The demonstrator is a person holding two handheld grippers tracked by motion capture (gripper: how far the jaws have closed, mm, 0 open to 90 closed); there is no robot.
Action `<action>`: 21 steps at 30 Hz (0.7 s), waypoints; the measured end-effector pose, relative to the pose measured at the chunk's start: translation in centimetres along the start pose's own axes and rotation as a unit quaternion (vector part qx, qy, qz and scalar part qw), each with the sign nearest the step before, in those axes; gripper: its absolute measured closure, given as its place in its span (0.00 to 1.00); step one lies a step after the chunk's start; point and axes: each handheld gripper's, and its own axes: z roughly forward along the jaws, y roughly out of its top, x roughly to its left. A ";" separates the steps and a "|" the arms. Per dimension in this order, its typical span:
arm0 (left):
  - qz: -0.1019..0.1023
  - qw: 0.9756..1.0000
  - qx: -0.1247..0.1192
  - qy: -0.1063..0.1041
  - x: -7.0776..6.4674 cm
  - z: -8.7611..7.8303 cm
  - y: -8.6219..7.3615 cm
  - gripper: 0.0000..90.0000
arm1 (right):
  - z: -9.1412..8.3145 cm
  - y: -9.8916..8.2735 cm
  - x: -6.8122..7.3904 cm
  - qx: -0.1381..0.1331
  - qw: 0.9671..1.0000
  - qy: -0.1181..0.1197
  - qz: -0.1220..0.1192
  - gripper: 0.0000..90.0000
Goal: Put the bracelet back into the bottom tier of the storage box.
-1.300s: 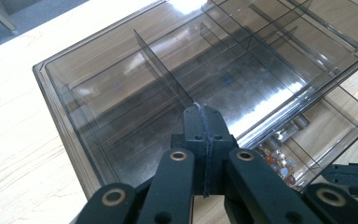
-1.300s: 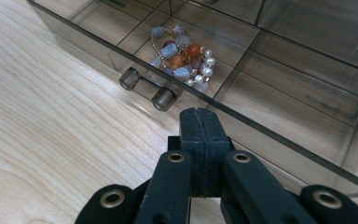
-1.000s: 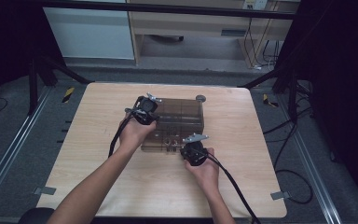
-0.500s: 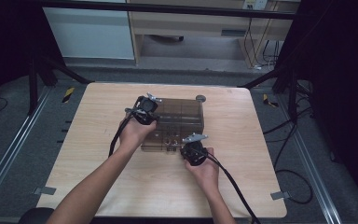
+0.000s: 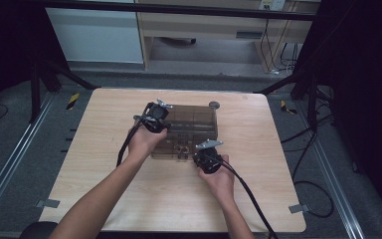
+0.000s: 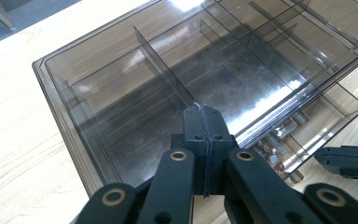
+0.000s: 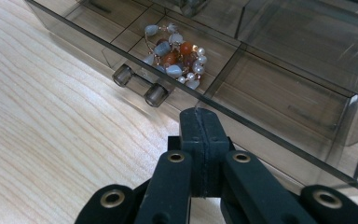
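Nothing has shifted since the earlier frames. The left gripper (image 6: 203, 109) is closed, pads together on nothing, tip over the smoky plastic organizer box (image 5: 194, 119). The right gripper (image 7: 198, 114) is likewise closed and empty, apparently just at the drawer's front wall (image 7: 279, 140). A bead bracelet (image 7: 175, 49) lies in that pulled-out drawer, mid-table.

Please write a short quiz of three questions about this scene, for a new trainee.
1. True or false: the left gripper is shut with nothing between its jaws.
2. What lies in the pulled-out drawer of the smoky plastic organizer box? A) screws B) a beaded bracelet C) coins
3. Fill in: the right gripper points at the drawer's ____ edge, beside its two small knobs.

Key: 1 true; 2 B; 3 front.
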 end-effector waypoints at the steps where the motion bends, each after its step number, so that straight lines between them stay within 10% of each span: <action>1: -0.001 1.000 0.000 0.000 0.0 0.0 0.0 1.00 | 0.0 0.1 0.0 0.000 1.000 0.001 0.001 1.00; 21: 0.003 1.000 0.000 -0.001 -0.1 0.0 -0.1 1.00 | 0.9 0.9 0.0 -0.002 1.000 -0.004 -0.008 1.00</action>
